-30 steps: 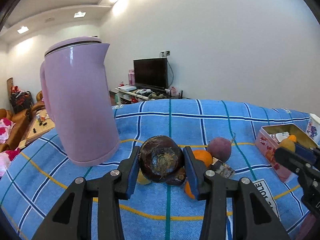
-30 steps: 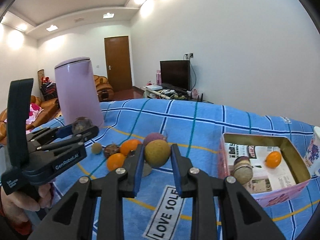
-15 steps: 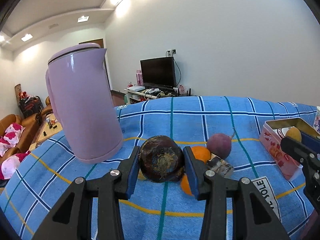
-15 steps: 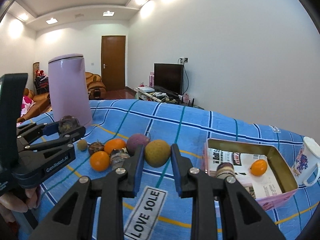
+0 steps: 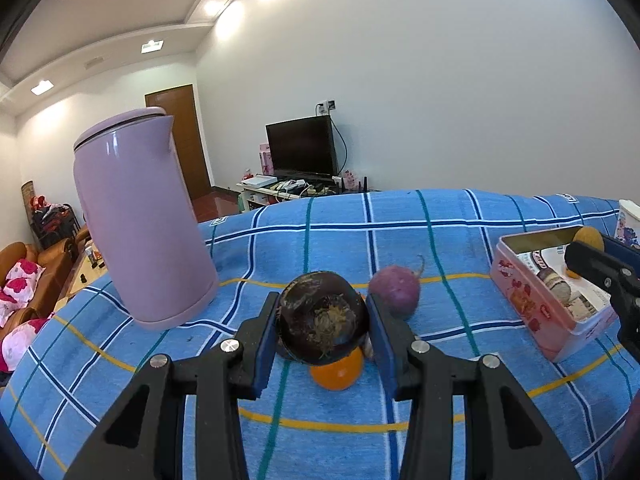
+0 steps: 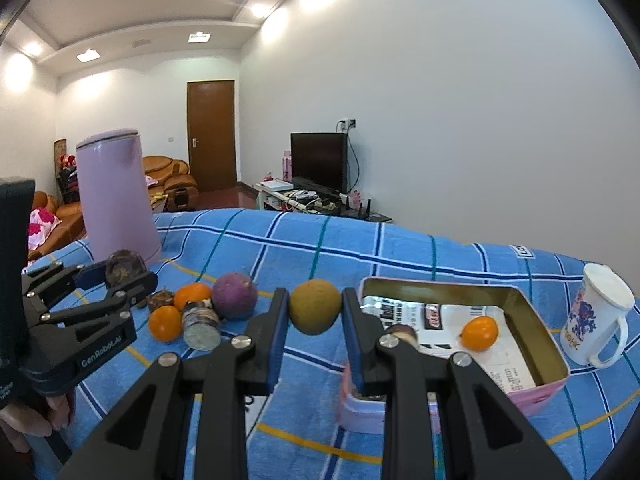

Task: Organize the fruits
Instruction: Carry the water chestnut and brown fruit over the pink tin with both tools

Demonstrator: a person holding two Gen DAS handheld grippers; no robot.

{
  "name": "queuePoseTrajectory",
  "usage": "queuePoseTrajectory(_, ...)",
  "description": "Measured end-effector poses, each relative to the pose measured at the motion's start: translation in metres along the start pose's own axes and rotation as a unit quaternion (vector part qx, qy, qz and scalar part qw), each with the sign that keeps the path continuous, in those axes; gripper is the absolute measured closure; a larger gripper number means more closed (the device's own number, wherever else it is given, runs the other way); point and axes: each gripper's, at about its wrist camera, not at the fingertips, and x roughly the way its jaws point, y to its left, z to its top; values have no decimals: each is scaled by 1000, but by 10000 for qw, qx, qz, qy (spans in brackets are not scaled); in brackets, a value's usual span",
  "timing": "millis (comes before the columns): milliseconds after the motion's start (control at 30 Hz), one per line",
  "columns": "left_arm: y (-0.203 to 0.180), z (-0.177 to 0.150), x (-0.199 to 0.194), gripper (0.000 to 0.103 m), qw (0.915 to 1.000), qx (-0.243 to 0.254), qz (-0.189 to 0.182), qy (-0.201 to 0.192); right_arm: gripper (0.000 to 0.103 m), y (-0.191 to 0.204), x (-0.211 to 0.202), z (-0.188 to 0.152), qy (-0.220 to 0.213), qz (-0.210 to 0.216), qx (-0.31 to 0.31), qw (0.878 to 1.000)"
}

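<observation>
Two fruit-laden grippers (image 5: 323, 320) (image 6: 315, 307), angled downward

We saw a bright room lit by ceiling lights (image 6: 199, 37), glare on the wall (image 5: 440, 80), sharp focus, and dark, bent edges.

A dark round fruit (image 5: 323, 322) with a fibrous patch is held above the blue checked cloth, and a brownish-green round fruit (image 6: 315, 306) is held beside the pink tin (image 6: 536, 394). Two oranges (image 6: 165, 322) and a purple fruit (image 6: 234, 295) lie together on the cloth, and one small orange (image 6: 479, 333) lies inside the tin.
</observation>
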Motion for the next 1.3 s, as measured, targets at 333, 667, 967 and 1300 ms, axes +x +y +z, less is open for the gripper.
queuePoseTrajectory(333,-30,12,-8,59,9995,35,-289,-83,74,-31,-6,2,-53,-229,185,9996)
queuePoseTrajectory(667,-68,25,-9,59,9981,186,-558,-193,74,-81,-15,1,-105,-576,506,9970)
queuePoseTrajectory(967,-109,33,0,59,9957,285,-869,-143,74,-132,-26,1,-150,-934,832,9920)
queuePoseTrajectory(1300,-164,38,13,59,9909,387,-1285,-8,74,-178,-32,-3,-42,-1232,1071,9866)
